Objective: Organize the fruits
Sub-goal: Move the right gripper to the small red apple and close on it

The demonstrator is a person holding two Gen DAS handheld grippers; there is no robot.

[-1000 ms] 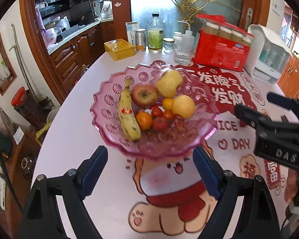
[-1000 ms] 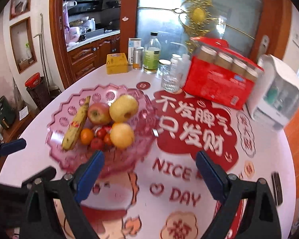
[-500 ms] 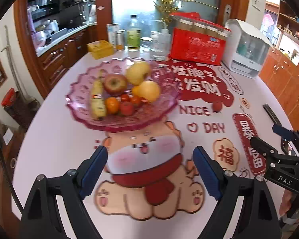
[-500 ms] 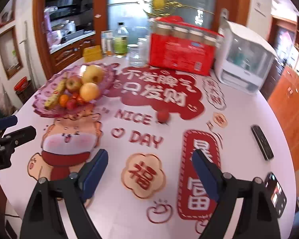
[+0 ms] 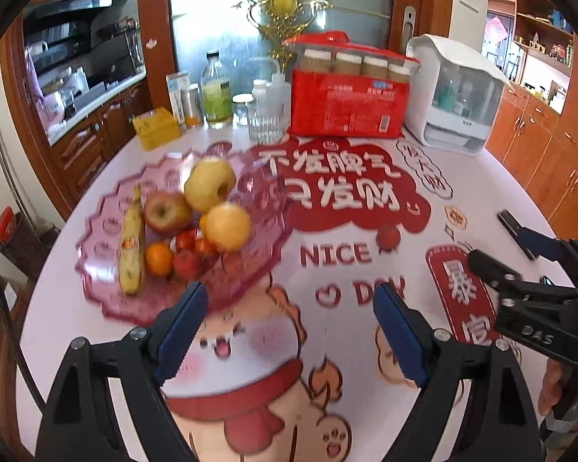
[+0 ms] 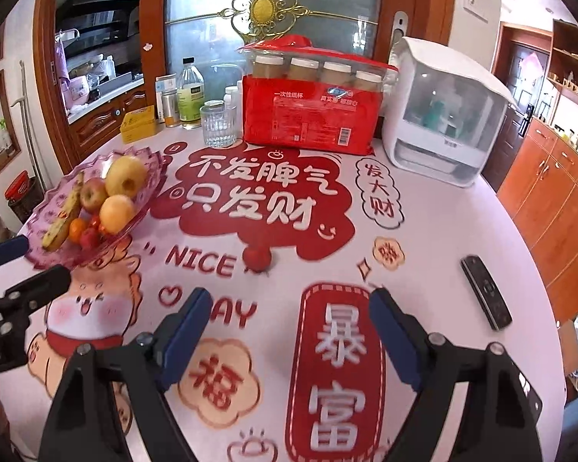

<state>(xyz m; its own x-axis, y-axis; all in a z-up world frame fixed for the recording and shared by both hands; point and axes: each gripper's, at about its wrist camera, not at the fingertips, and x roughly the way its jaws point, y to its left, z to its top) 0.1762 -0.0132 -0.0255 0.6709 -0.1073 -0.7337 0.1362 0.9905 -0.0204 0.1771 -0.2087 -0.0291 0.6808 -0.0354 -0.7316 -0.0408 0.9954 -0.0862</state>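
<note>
A pink glass fruit bowl [image 5: 104, 269] [image 6: 150, 161] on the left of the table holds a banana [image 5: 131, 242], a red apple [image 5: 165, 211], two yellow fruits [image 5: 227, 225], an orange and small red fruits. One small red fruit [image 5: 388, 236] [image 6: 257, 258] lies loose on the tablecloth to the right of the bowl. My left gripper [image 5: 289, 327] is open and empty, near the bowl's front edge. My right gripper [image 6: 289, 331] is open and empty, a little short of the loose red fruit; it also shows in the left wrist view [image 5: 497, 254].
At the back stand a red pack of paper cups [image 6: 312, 115], a white appliance [image 6: 443, 115], a glass [image 6: 217, 123], bottles and a yellow box [image 6: 136, 127]. A black remote [image 6: 485, 292] lies near the right edge.
Both grippers have pulled back from the bowl, and a loose red fruit now lies on the tablecloth. The right gripper has swung right to face the middle of the table.
</note>
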